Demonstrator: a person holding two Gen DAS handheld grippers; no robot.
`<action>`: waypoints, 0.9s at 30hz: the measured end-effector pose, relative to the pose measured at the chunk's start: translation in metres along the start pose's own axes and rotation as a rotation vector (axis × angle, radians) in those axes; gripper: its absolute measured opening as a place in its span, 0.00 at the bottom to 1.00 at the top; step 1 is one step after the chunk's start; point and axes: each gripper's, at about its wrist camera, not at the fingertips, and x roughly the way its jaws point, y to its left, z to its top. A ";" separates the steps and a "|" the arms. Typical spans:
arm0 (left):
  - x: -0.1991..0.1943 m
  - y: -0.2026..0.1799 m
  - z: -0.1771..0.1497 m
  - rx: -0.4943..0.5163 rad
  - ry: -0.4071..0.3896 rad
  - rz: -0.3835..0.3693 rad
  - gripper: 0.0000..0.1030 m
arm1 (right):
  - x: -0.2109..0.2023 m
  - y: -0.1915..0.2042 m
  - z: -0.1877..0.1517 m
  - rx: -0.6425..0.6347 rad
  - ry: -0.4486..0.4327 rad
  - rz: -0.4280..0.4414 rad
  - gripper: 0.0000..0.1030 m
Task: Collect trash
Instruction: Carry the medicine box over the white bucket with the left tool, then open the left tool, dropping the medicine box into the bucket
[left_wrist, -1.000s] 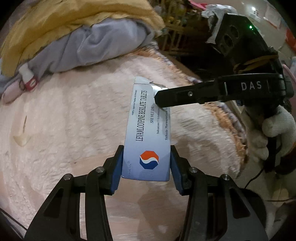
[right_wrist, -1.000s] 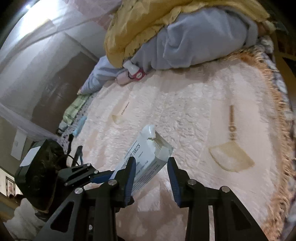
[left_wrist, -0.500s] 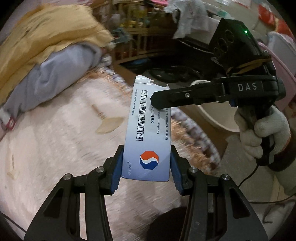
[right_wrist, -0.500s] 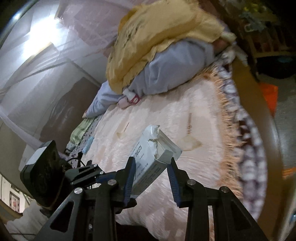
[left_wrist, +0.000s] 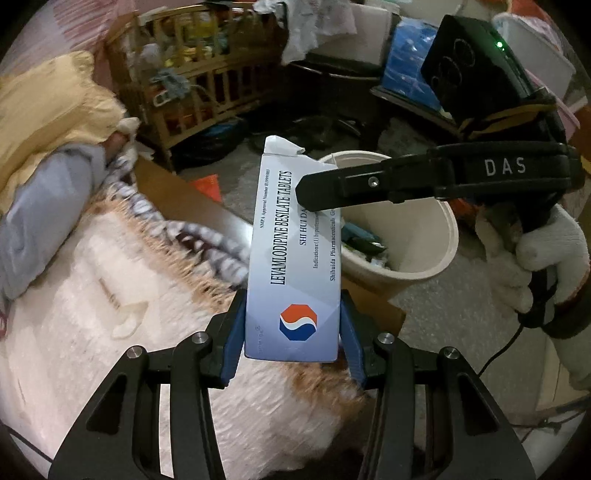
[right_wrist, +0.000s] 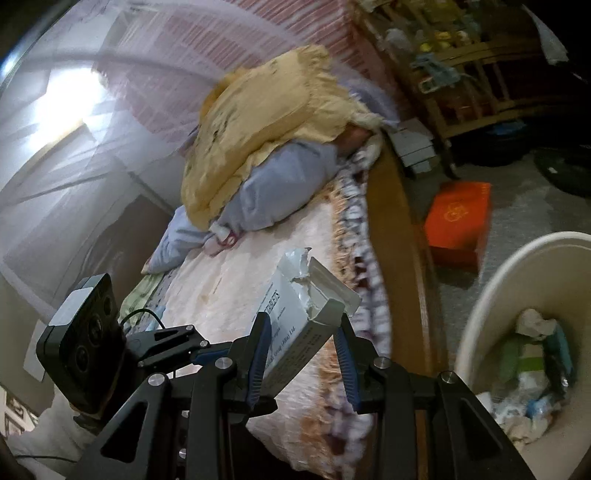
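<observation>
Torn white cardboard tablet box (left_wrist: 291, 266) clamped between left gripper (left_wrist: 292, 332) pads; right gripper (right_wrist: 301, 354) narrowly closed on its torn end, beside cream round plastic bin (right_wrist: 491, 295)

Open floor between bed and bin

The waste bin (left_wrist: 439, 236) mouth is left unobstructed from above; the wooden bed rail (right_wrist: 402, 229) and an orange box (right_wrist: 458, 221) stand beside it.

The left gripper (left_wrist: 291, 325) squeezes a box between its blue pads. The right gripper (right_wrist: 301, 350) reaches in from the side and pinches the same box, with a gloved hand (left_wrist: 532, 258) on its handle.
</observation>
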 end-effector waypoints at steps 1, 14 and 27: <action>0.004 -0.004 0.004 0.007 0.004 -0.003 0.43 | -0.004 -0.005 0.000 0.007 -0.005 -0.005 0.33; 0.048 -0.049 0.036 0.067 0.033 -0.068 0.43 | -0.052 -0.051 -0.007 0.063 -0.062 -0.097 0.33; 0.090 -0.090 0.069 0.084 0.032 -0.095 0.48 | -0.096 -0.097 -0.008 0.113 -0.117 -0.284 0.32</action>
